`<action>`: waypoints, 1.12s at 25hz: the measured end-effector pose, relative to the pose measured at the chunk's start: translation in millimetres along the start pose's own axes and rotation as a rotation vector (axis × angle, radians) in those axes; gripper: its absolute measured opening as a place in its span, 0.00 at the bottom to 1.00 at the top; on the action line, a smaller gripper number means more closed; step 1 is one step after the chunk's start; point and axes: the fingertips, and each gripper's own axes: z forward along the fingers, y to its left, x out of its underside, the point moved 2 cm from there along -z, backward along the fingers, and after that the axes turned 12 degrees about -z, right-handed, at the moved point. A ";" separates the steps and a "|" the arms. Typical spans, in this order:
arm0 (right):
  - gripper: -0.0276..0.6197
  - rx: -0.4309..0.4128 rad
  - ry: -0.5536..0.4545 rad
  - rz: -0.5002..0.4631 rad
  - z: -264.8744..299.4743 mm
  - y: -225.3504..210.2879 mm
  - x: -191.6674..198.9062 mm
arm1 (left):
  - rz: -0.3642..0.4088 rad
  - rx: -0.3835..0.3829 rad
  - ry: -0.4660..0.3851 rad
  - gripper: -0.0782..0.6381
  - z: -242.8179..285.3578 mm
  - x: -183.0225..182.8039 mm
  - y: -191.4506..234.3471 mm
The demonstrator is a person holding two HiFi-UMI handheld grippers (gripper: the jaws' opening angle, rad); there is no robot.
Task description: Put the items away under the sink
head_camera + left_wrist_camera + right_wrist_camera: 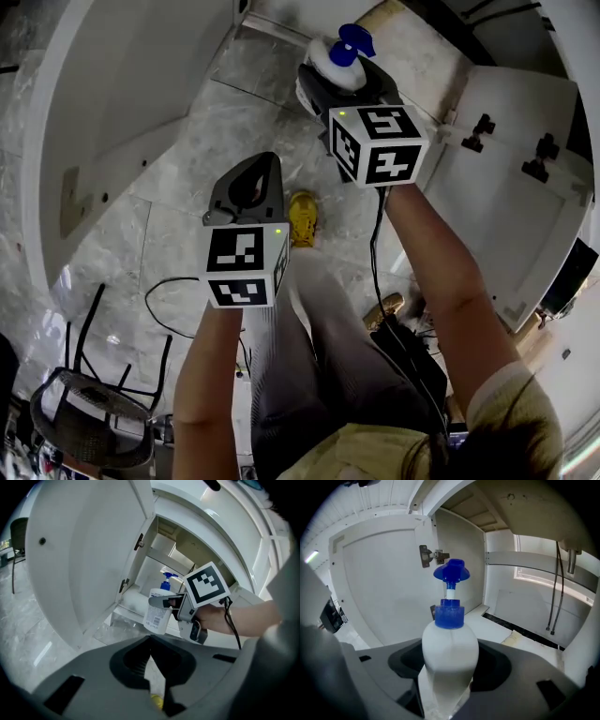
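Note:
A white pump bottle (pixel 450 654) with a blue pump head (pixel 451 572) stands upright between the jaws of my right gripper (pixel 446 688), which is shut on its body. From the head view the bottle (pixel 339 62) is held at the mouth of the open under-sink cabinet, with the right gripper (pixel 349 82) around it. The left gripper view shows the same bottle (pixel 158 612) in front of the opening. My left gripper (pixel 255 171) hangs lower and to the left, over the floor. Its jaws meet at the tips (pixel 150 641) with nothing between them.
Both white cabinet doors stand open: the left door (pixel 79 550) and the right door (pixel 511 178). Inside are a pale cabinet floor (pixel 520 632) and two hanging hoses (pixel 555 592). A yellow shoe (pixel 302 217) and the person's legs are below. A black chair (pixel 94 412) stands at the lower left.

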 end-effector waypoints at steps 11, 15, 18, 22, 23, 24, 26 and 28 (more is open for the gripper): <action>0.48 0.089 -0.125 -0.041 52.9 -37.6 -15.6 | 0.019 -0.028 -0.042 0.16 21.3 -9.2 21.7; 0.48 0.122 -0.164 -0.038 68.6 -47.1 -23.7 | 0.026 -0.024 -0.066 0.16 31.1 -16.1 24.3; 0.48 0.146 -0.180 -0.055 79.3 -50.3 -27.1 | 0.037 -0.014 -0.075 0.16 37.8 -18.4 24.2; 0.48 0.173 -0.200 -0.044 91.4 -58.6 -33.9 | 0.052 -0.009 -0.093 0.16 46.4 -25.6 24.5; 0.48 0.179 -0.209 -0.042 94.4 -60.9 -36.5 | 0.051 -0.008 -0.100 0.16 48.2 -28.4 24.7; 0.48 0.185 -0.217 -0.039 97.2 -63.4 -38.7 | 0.049 -0.007 -0.106 0.16 49.9 -30.9 24.7; 0.48 0.204 -0.229 -0.034 102.1 -69.5 -41.4 | 0.046 -0.006 -0.118 0.16 53.1 -34.8 24.6; 0.48 0.222 -0.237 -0.021 106.2 -75.9 -42.3 | 0.045 -0.006 -0.128 0.16 55.8 -37.7 25.8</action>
